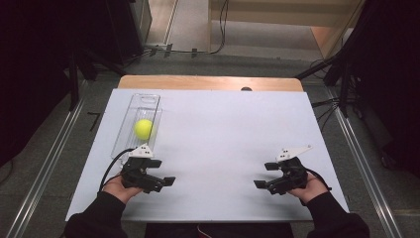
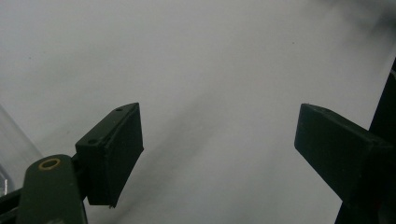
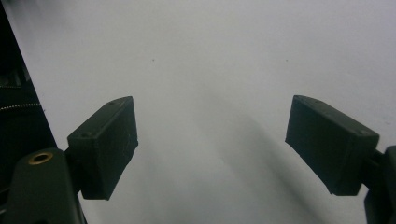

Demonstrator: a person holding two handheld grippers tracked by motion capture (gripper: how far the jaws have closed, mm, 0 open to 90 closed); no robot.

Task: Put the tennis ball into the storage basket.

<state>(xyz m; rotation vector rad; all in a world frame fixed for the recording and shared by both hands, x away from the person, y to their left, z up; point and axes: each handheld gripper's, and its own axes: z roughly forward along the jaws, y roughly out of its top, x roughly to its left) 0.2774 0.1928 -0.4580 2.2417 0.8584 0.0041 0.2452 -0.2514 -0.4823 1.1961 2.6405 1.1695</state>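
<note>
Lying in the clear tray (image 1: 146,101), the yellow ball (image 1: 143,128) sits beyond the left gripper (image 1: 162,171), both grippers' fingers spread and holding nothing.

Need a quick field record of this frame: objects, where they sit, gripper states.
surface: white table top
ball: yellow ball, inside the clear container
container: clear container, long and narrow, on the table's left side, open on top
left gripper: left gripper, jaws open, empty, low over the table just on the near side of the container
right gripper: right gripper, jaws open, empty, on the table's right side, far from the ball
contact: neither gripper touches the ball
</note>
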